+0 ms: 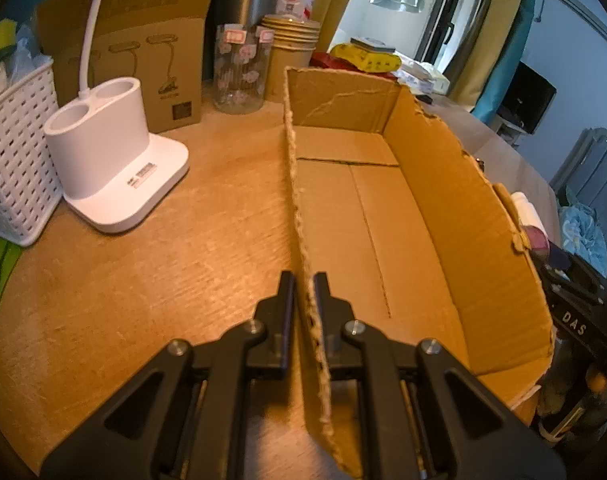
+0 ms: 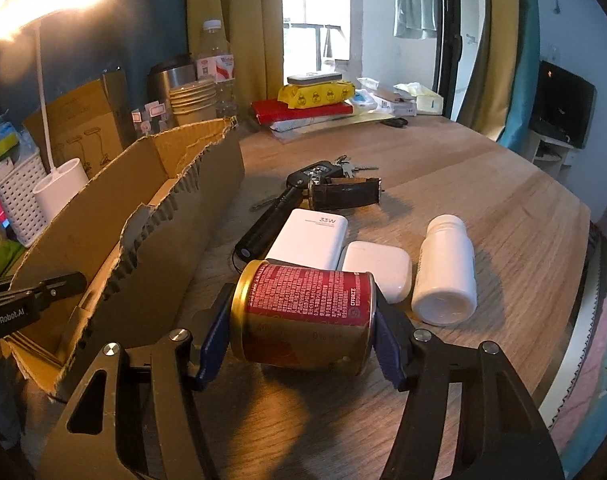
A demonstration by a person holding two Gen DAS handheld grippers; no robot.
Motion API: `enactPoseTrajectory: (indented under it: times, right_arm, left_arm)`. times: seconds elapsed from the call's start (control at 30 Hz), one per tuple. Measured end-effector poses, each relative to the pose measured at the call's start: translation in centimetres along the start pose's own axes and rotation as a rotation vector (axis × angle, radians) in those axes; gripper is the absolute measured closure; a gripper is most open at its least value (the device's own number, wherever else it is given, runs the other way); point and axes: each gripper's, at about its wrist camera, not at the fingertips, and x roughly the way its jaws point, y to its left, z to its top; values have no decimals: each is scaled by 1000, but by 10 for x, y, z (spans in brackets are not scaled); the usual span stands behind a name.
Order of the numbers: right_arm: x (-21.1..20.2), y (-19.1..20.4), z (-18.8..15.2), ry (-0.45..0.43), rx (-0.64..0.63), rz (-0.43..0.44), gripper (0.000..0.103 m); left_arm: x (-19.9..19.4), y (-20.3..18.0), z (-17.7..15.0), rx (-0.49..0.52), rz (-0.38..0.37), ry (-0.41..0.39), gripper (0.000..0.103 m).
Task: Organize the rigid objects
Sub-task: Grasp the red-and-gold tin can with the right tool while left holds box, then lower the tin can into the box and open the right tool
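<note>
While the left hand-held gripper (image 1: pixel 304 280) pinches the near end of the left wall of the cardboard box (image 1: pixel 455 216), one finger on each side of the torn edge, the right hand-held gripper (image 2: pixel 301 320) clamps a red and gold can (image 2: pixel 303 316) lying on its side, its blue pads (image 2: pixel 213 344) pressed against the can's two ends. The can sits low over the wooden tabletop (image 2: pixel 483 184), just to the right of the box's outer wall; I cannot tell whether it touches the wood. The box stands open on the tabletop with nothing inside.

Just beyond the can lie a white power bank (image 2: pixel 309 238) marked 33W, a white earbud case (image 2: pixel 377 270) and a white plastic bottle (image 2: pixel 445 270) on its side. Farther back are a black flashlight (image 2: pixel 269 222), a dark leather strap (image 2: pixel 345 194) and a car key with a bunch of keys (image 2: pixel 329 168).

Left of the box, a white desk lamp base (image 1: pixel 111 160) stands beside a white woven basket (image 1: pixel 15 152).
</note>
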Motion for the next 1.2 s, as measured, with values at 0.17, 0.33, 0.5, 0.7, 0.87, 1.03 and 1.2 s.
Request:
enactPoseTrajectory:
  times: [0.17,0.33,0.5,0.7,0.87,1.03,1.2]
  right_arm:
    - [-12,-2,3,-28,14,-13,38]
    - [-34,3,14,-75,22,10,38]
    - [-60,22,30,-134,3,65,38]
    - [-80,58,38,-163,-40,156,38]
    - [-84,81,37,-156,-70,205,38]
    - [-81,89,31,-128,-68,243,38]
    - [-71,96,26,-92,-72,275,38]
  left_arm:
    - [0,-1,0,-3,-13,14,93]
    - [0,-1,-2,-3,-14,20,93]
    - [-1,-1,-2,-2,-14,12,93]
    - [-1,0,-2,-4,-17,8,93]
    - [-1,0,-2,-2,-16,7,93]
    - [-1,-1,-1,-2,-16,7,93]
    - [-2,0,-2,-1,-16,6,93]
